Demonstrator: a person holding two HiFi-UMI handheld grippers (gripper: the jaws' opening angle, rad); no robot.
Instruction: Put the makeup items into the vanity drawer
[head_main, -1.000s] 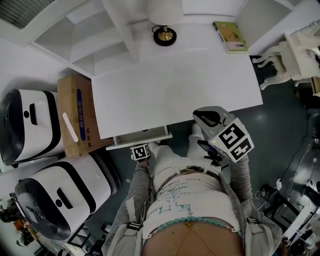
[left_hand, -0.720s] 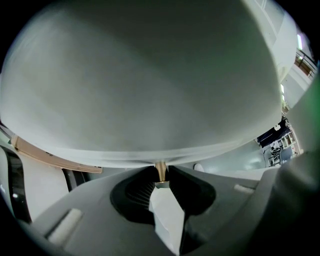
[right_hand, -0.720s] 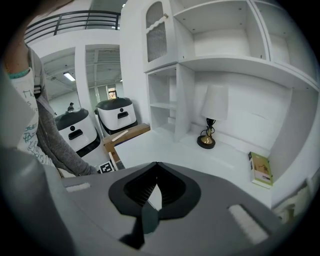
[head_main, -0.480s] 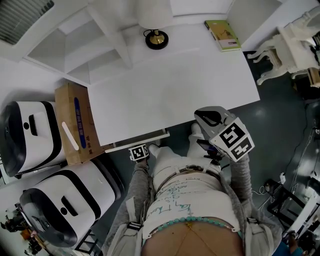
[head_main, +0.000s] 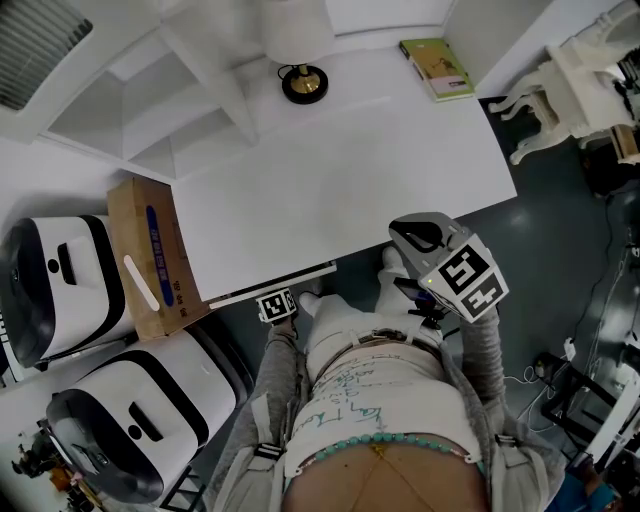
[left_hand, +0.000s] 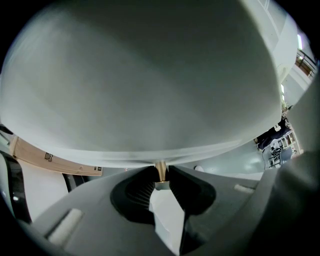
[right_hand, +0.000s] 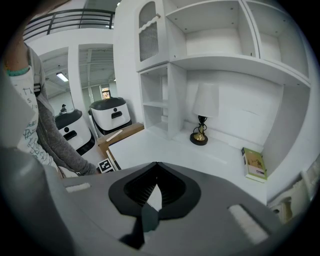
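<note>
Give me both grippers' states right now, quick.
Left gripper: closed on the drawer knob.
Right gripper: closed, holding nothing.

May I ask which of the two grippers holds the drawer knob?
The left gripper: its jaws pinch the brass knob; the right gripper is shut on nothing.

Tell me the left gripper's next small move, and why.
Probably push the last bit in, then let go. The left gripper is shut on the knob, the drawer shows only as a thin strip past the desk edge, and no makeup is visible on the desk.
</note>
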